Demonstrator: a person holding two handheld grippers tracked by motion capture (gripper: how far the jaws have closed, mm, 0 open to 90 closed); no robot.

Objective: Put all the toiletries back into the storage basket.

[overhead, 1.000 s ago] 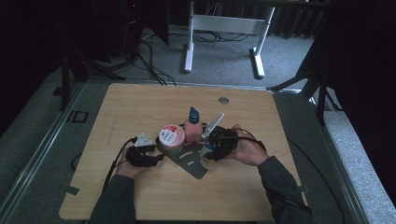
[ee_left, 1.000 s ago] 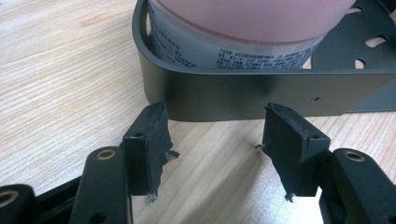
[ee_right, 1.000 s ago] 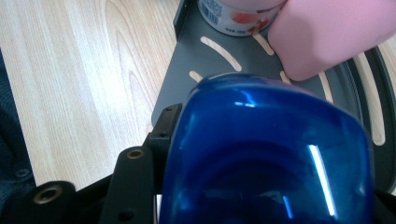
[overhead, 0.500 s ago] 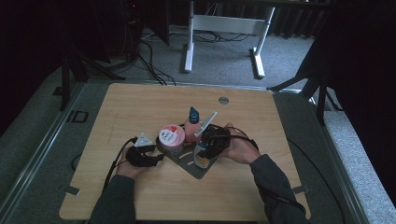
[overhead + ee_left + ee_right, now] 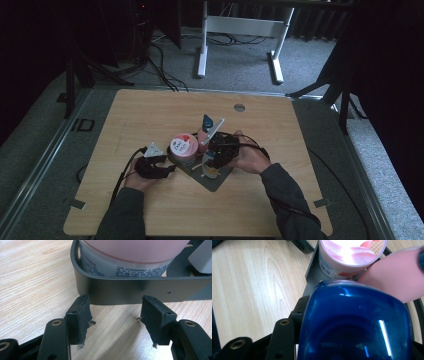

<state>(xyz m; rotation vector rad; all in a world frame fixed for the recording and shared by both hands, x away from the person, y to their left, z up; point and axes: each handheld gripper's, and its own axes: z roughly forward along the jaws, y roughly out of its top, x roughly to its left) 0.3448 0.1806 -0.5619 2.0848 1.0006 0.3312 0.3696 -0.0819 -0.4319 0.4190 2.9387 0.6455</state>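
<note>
A dark grey metal tray [image 5: 220, 182] lies in the middle of the wooden table. On it stand a pink-lidded tub [image 5: 183, 145] and a pink bottle [image 5: 202, 136] with a dark blue cap. My left gripper [image 5: 167, 167] rests on the table at the tray's left edge. Its jaws stand open, their tips just short of the tray's rim [image 5: 140, 290], with the tub [image 5: 120, 262] behind it. My right gripper [image 5: 210, 161] hovers over the tray, shut on a glossy blue container [image 5: 357, 322]. Beyond it I see the tub [image 5: 347, 252] and the pink bottle [image 5: 392, 277].
A round grey grommet [image 5: 239, 107] sits in the table near its far edge. Cables trail from both grippers over the table. Past the far edge, a white desk frame [image 5: 240, 30] stands on the carpet.
My right gripper has moved left over the tray toward the tub, still carrying the blue container. The left gripper has stayed in place.
</note>
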